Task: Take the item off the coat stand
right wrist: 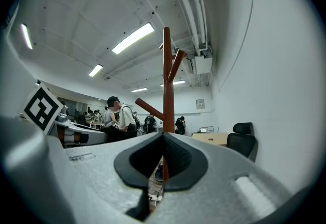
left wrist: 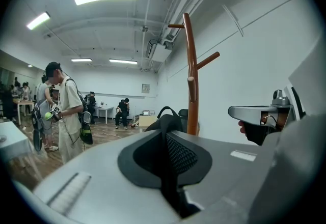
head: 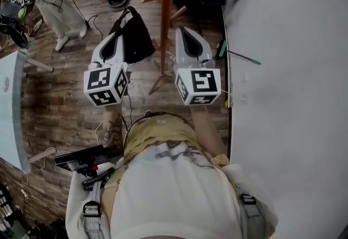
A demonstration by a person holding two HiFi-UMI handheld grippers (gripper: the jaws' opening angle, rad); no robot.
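Left gripper [head: 116,38] is pinching the black bag [head: 136,37], which is hanging clear of the stand [head: 165,20]. Pegs are showing bare. Right gripper [head: 184,32] is idling, jaws together, empty. Removal is looking done.

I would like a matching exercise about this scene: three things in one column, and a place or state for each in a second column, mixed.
Things:
1. black bag
2. coat stand
3. right gripper

States:
A. empty, jaws together
B. wooden, upright on the floor
C. clamped in the left gripper

Pairs: 1-C, 2-B, 3-A.
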